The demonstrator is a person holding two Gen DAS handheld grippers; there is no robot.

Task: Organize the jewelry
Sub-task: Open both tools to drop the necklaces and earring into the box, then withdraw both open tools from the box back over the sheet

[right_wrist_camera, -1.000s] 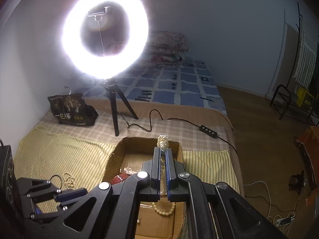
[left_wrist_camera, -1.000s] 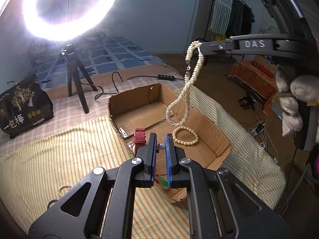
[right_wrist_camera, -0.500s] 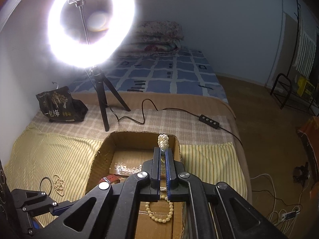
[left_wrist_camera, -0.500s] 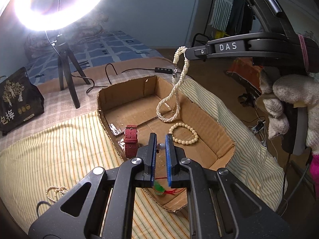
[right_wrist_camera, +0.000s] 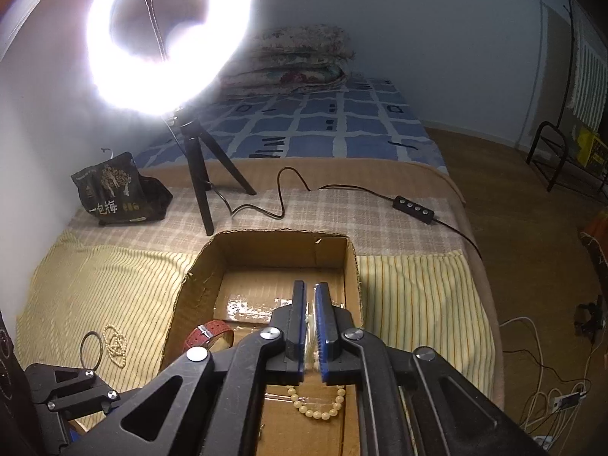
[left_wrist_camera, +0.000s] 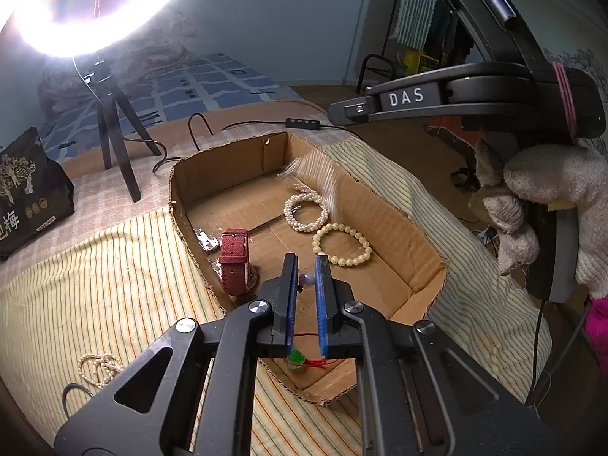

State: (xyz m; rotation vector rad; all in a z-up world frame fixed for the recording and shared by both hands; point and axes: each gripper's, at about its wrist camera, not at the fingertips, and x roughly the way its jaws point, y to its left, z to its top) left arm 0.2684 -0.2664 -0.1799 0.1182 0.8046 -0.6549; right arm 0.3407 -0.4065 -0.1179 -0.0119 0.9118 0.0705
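Note:
A cardboard box (left_wrist_camera: 383, 205) lies on the striped cloth. In it are a white pearl necklace (left_wrist_camera: 306, 211), still blurred from falling, a cream bead bracelet (left_wrist_camera: 342, 245) and a red watch (left_wrist_camera: 233, 262). My left gripper (left_wrist_camera: 307, 264) hovers over the box's near end, shut on a small grey bead (left_wrist_camera: 307, 279) on a red string with a green charm (left_wrist_camera: 296, 357). My right gripper (right_wrist_camera: 309, 290) is above the box (right_wrist_camera: 351, 262), slightly open and empty; it shows in the left wrist view (left_wrist_camera: 338, 114). The bead bracelet (right_wrist_camera: 315, 408) lies under it.
A small pearl chain (left_wrist_camera: 97, 366) and a dark ring (right_wrist_camera: 92, 349) lie on the cloth left of the box. A ring light on a tripod (right_wrist_camera: 201, 186), its cable and switch (right_wrist_camera: 414, 209), and a black bag (right_wrist_camera: 114, 193) stand behind the box.
My right gripper opened and let go of the pearl necklace, which dropped into the box. My left gripper kept its hold and moved slightly closer over the box.

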